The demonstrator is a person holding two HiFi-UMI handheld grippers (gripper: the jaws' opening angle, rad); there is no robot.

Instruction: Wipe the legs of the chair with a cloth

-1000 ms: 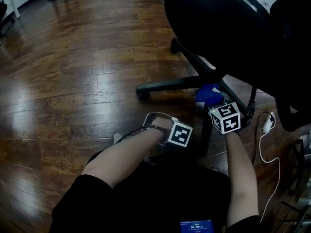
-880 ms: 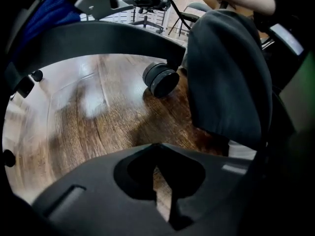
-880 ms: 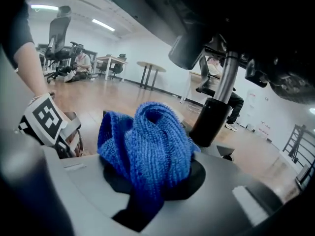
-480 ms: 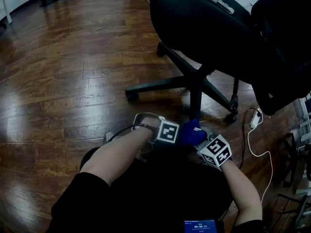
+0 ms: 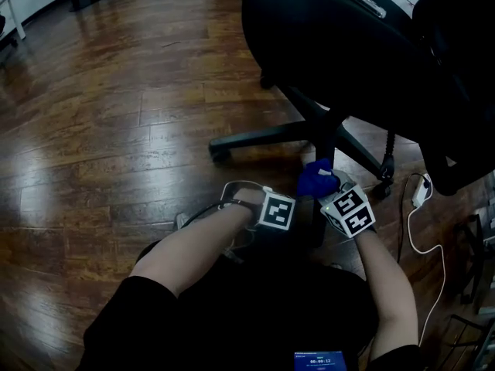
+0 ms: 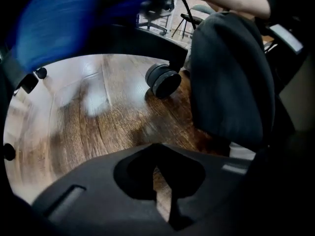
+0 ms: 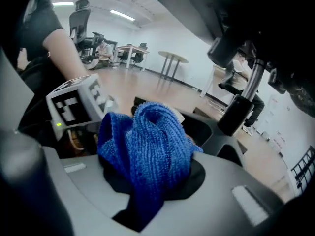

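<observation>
Item: blue cloth (image 5: pixel 317 178), bunched and pinched in my right hand-held gripper (image 7: pixel 147 193) against the chair's near leg (image 5: pixel 328 154) by the hub; left hand-held gripper (image 6: pixel 161 191) pressed together, empty; risk, I judge: loose folds snagging and pulling free.

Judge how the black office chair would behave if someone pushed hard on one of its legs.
The chair would probably roll: its legs end in casters standing on a smooth wooden floor. It looks unlikely to tip, since the legs spread wide and low. They seem stiff, so should not flex.
</observation>
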